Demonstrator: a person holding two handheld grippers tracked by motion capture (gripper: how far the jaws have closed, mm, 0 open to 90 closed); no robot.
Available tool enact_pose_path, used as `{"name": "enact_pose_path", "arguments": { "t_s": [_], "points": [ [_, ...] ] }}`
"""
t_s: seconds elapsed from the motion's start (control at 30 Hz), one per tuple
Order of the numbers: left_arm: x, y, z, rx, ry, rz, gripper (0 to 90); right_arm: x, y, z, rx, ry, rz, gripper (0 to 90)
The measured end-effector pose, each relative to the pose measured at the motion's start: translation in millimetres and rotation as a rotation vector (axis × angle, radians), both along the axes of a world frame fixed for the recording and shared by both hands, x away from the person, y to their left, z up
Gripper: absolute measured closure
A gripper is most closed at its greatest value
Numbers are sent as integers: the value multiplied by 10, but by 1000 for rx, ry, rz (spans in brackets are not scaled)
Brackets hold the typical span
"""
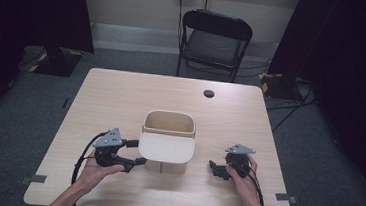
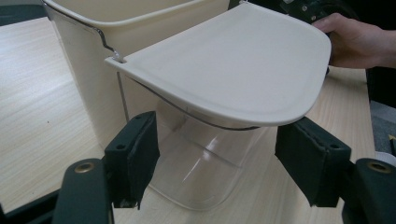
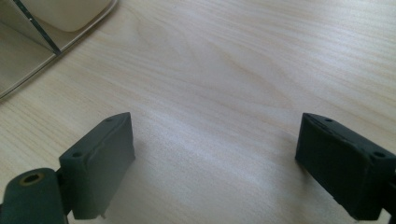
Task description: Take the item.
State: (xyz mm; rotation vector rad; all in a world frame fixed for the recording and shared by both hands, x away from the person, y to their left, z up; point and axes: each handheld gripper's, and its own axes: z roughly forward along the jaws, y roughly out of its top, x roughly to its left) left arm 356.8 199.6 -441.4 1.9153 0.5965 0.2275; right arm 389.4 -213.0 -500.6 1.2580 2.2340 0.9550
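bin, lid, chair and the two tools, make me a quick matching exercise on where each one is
Things:
1. cream bin
2. lid
3. folding chair
4. left tool
5. right tool

Places:
A. beyond the table's far edge
B. open, by the lid's left edge
C. middle of the table
D. open, over bare wood right of the bin
E. jutting from the bin's near rim

Pairs: 1-C, 2-E, 3-A, 4-B, 5-D

The bin (image 2: 93, 70) is cut off at the top edge, and its lid (image 2: 233, 70) hides its front.
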Motion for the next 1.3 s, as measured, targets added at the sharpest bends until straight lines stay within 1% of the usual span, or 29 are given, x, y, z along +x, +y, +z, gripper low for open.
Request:
{"name": "enact_pose_path", "arguments": {
  "t_s": [0.23, 0.4, 0.63, 0.7, 0.8, 0.83, 0.9, 0.97, 1.07, 1.13, 1.2, 1.27, 1.3],
  "points": [
    [2, -1, 10, -14, -2, 3, 294, 0, 0, 0, 0, 0, 0, 109],
    [2, 3, 28, -6, -2, 4, 294, 0, 0, 0, 0, 0, 0, 108],
    [-2, -12, 37, -18, 1, 17, 287, 0, 0, 0, 0, 0, 0, 108],
    [-1, -7, 50, -13, -2, 16, 287, 0, 0, 0, 0, 0, 0, 108],
    [-8, -7, 65, -24, -8, 22, 285, 0, 0, 0, 0, 0, 0, 108],
    [-11, -6, 66, -21, -16, 20, 282, -1, 1, 1, 1, 1, -1, 109],
    [-18, -15, 66, -29, -19, 22, 259, -1, 1, 1, 0, 1, -2, 109],
    [-20, -17, 72, -27, -24, 20, 258, -1, 1, 1, 0, 1, -2, 108],
    [-20, -17, 79, -30, -20, 17, 251, -2, 2, 1, 0, 1, -2, 109],
    [-20, -15, 82, -30, -22, 19, 249, -2, 2, 1, -1, 1, -3, 108],
    [-19, -19, 83, -38, -24, 20, 244, -2, 2, 1, 0, 1, -2, 108],
    [-19, -21, 92, -32, -27, 20, 244, -2, 2, 1, 0, 1, -2, 108],
    [-22, -28, 93, -38, -26, 22, 247, -2, 2, 1, -1, 1, -4, 108]
  ]
}}
